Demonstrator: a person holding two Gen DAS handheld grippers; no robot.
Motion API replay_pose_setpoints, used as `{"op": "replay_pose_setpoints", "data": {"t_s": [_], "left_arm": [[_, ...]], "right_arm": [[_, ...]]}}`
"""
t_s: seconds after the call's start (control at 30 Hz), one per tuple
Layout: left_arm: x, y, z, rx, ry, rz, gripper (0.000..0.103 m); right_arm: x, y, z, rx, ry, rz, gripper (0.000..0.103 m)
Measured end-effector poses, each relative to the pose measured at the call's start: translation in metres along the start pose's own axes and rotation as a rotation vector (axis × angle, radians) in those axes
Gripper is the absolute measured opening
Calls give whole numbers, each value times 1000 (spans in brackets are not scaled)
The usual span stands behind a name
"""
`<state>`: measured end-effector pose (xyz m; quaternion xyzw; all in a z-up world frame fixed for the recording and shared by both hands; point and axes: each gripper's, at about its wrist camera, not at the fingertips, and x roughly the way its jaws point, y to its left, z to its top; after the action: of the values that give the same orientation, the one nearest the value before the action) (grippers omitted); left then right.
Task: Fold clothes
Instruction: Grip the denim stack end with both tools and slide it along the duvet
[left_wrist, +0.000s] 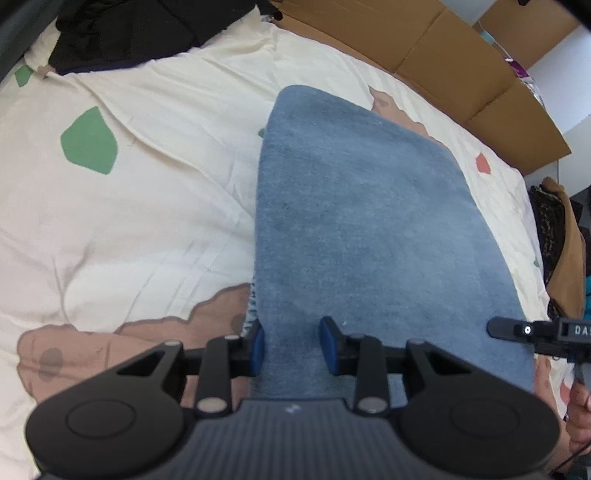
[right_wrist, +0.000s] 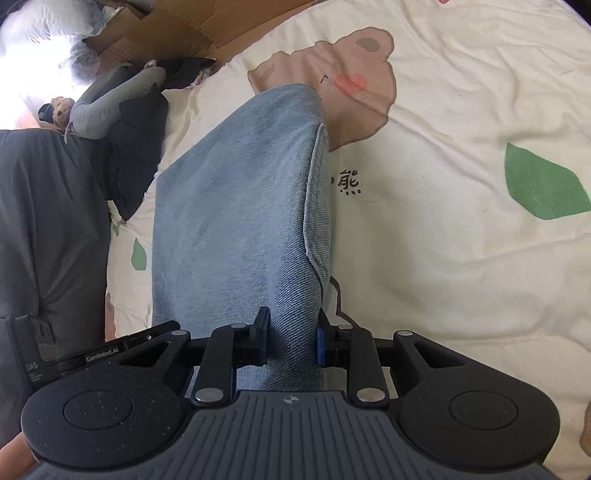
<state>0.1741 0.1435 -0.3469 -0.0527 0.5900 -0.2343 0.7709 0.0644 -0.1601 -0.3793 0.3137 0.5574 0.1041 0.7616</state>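
A pair of blue denim jeans (left_wrist: 369, 229) lies folded lengthwise on a cream bedsheet (left_wrist: 140, 206) printed with bears and green leaves. My left gripper (left_wrist: 293, 347) is shut on the near left corner of the denim, blue pads pressing the cloth. In the right wrist view the jeans (right_wrist: 236, 206) run away from me, their hemmed edge along the right side. My right gripper (right_wrist: 291, 341) is shut on the near right edge of the denim, lifted a little off the sheet. The right gripper's side (left_wrist: 535, 330) shows at the left view's right edge.
Brown cardboard boxes (left_wrist: 443, 55) line the far edge of the bed. A pile of dark clothes (left_wrist: 110, 33) lies at the far left corner. Dark and grey garments (right_wrist: 122, 122) sit left of the jeans, by a person's grey trouser leg (right_wrist: 48, 229).
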Motion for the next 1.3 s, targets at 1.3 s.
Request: {"op": "replay_pose_setpoints", "data": {"t_s": [1.3], "left_arm": [[30, -28, 7, -33, 39, -353, 56]], "right_arm": [[-42, -55, -23, -69, 134, -361, 50]]}}
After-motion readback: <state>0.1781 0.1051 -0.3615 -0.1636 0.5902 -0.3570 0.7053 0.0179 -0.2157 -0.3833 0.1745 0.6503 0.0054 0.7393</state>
